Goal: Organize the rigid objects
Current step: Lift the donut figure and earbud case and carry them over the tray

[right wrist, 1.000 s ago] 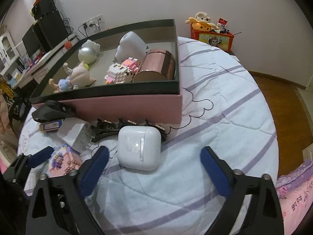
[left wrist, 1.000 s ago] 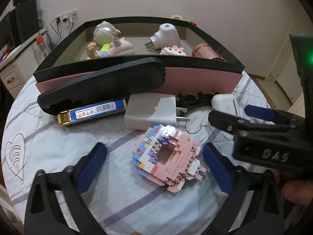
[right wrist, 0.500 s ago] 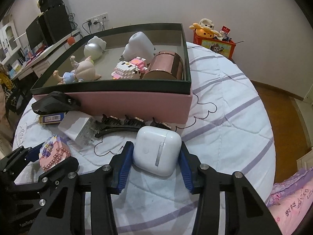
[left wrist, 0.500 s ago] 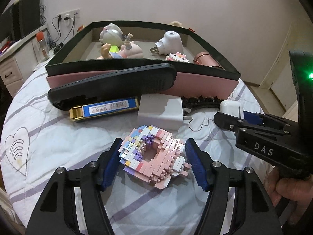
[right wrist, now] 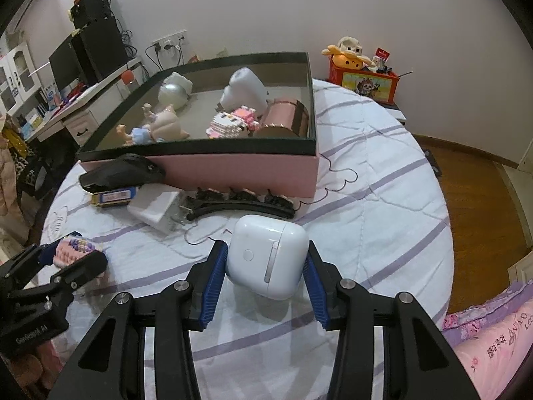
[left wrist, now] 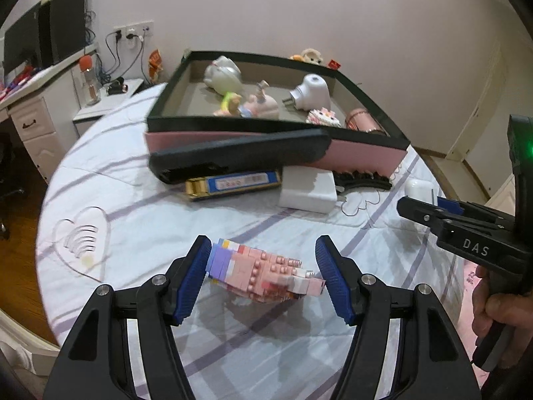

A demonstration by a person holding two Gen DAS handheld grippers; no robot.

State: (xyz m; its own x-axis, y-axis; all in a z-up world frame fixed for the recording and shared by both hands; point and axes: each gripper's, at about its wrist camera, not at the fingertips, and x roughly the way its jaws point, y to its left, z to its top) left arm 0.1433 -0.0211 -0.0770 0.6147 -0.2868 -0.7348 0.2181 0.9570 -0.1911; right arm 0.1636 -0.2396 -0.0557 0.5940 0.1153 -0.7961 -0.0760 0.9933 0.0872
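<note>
Both grippers are gripping stuff right now: the left gripper [left wrist: 263, 266] is clamping the pink brick donut [left wrist: 263, 275], and the right gripper [right wrist: 265, 268] is squeezing the white earbud case [right wrist: 266, 256]. Both items are sitting in front of the pink box [right wrist: 233, 170], well short of its front wall.

Blurred in the left wrist view: pink brick model [left wrist: 263, 275], studs smeared, shape hard to read. Printing on blue-labelled box [left wrist: 233, 183] too small to read. Black hair clip [left wrist: 363, 180] half hidden behind white charger [left wrist: 306, 190]. White earbud case [left wrist: 418, 188] mostly covered by right hand-held gripper [left wrist: 433, 208]. Person's hand [left wrist: 496, 310] cut off at the right edge. Figurines in pink box [right wrist: 253, 173] partly hidden behind its rim.
</note>
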